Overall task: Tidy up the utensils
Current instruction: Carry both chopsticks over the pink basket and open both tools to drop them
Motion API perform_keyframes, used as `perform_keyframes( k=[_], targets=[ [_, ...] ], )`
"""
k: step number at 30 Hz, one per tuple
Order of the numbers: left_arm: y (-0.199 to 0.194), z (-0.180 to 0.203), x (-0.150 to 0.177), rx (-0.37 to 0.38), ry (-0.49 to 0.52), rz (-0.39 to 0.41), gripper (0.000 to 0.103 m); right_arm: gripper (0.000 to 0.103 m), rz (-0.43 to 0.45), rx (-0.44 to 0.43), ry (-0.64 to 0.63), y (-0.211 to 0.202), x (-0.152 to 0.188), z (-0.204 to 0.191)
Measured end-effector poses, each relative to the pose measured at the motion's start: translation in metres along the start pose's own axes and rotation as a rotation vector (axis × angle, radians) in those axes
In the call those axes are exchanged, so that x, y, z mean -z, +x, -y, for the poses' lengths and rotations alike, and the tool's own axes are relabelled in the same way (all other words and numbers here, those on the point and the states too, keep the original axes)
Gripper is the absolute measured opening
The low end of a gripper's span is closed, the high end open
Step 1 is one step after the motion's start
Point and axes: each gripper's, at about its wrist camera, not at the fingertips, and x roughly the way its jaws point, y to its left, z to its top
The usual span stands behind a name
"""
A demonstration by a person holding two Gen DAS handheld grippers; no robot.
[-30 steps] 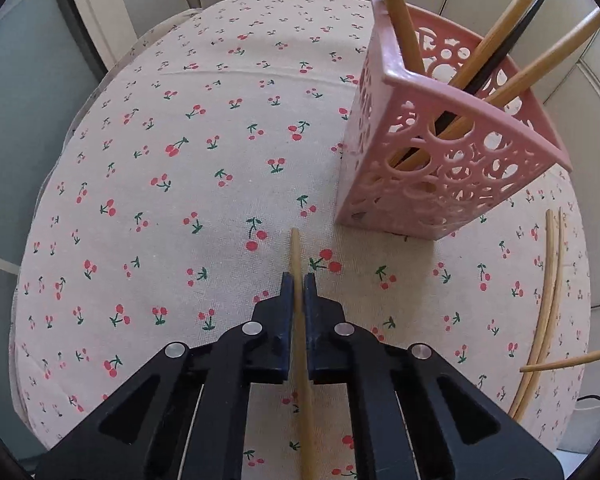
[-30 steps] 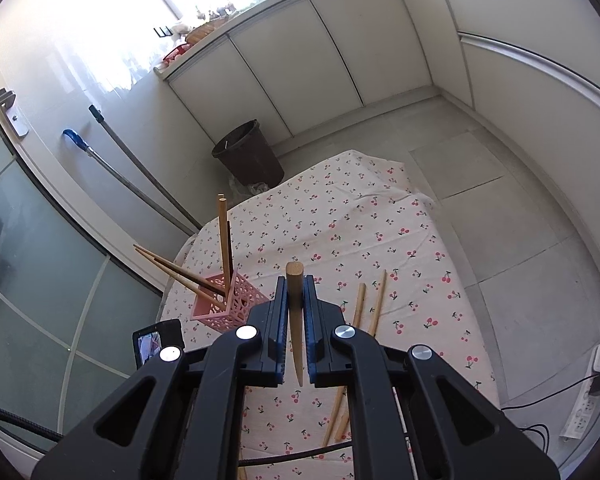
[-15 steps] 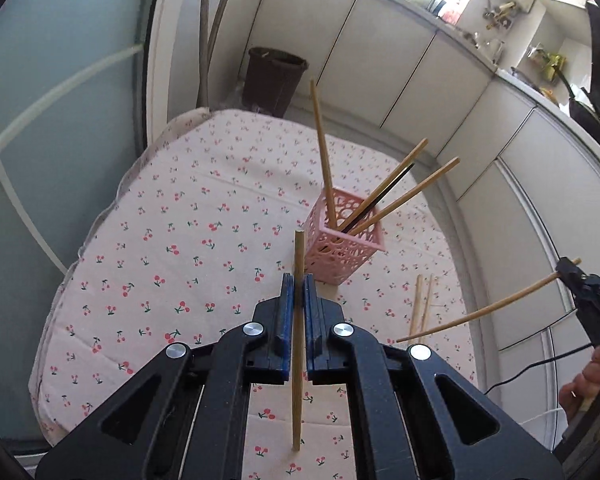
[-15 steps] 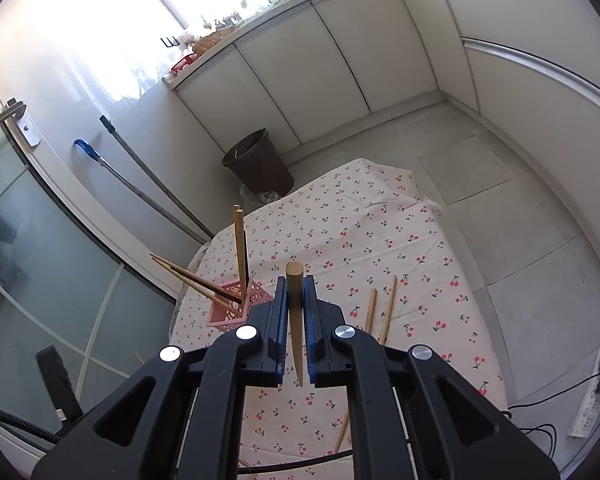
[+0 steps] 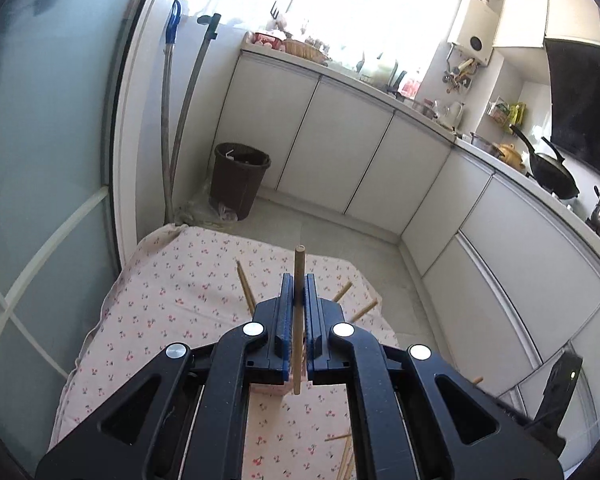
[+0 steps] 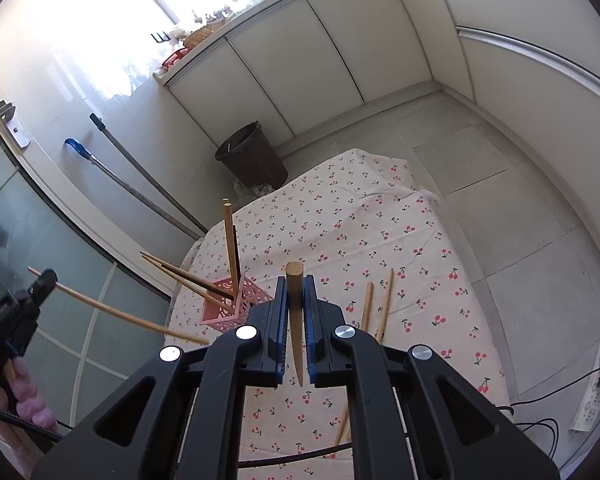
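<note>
we hold left gripper (image 5: 297, 292) pinched on thin light-wood chopstick (image 5: 298, 320), stick upright between blue pads, high above cherry-print tablecloth (image 5: 172, 280); right gripper (image 6: 295, 296) pinched on thicker tapered wooden chopstick (image 6: 294, 320), blunt end up; pink perforated plastic holder (image 6: 236, 300) near table's left edge in right view, several chopsticks leaning in it; two loose wooden chopsticks (image 6: 376, 308) lie on cloth just right of our right gripper; dark waste bin (image 6: 252, 156) beyond table.

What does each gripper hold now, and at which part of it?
The left gripper holds a wooden chopstick near its thick end. The right gripper holds another chopstick, also near its thick end.
</note>
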Motion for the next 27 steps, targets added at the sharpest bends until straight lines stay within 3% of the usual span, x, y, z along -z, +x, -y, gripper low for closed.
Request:
perform_keyframes(
  k=[5,8,10,11,12,18,27],
  targets=[
    [0.027,-0.003,-0.021,-0.016,-0.034,0.015,0.004,0.008,-0.015,0.004,0.008,0.007,-0.002,0.004],
    [0.061,-0.01,-0.018,-0.056,-0.037,-0.076,0.006,0.008,-0.023,0.006,0.005,0.01,-0.002,0.003],
    [0.075,-0.02,-0.012,-0.107,-0.047,-0.101,0.013,0.008,-0.025,0.002,0.001,0.012,-0.002,0.0],
    [0.076,-0.028,-0.009,-0.111,-0.062,-0.097,0.024,0.008,-0.026,-0.003,-0.002,0.012,-0.002,-0.002],
    [0.077,-0.037,-0.006,-0.111,-0.092,-0.095,0.031,0.008,-0.026,-0.008,-0.006,0.012,-0.002,-0.003],
    [0.059,-0.069,-0.007,-0.132,-0.192,-0.093,0.036,0.008,-0.023,-0.075,-0.019,0.007,-0.005,-0.022],
    [0.017,-0.116,-0.019,-0.101,-0.385,-0.072,0.049,0.008,0.074,-0.132,-0.047,-0.012,-0.025,-0.058]
  ],
)
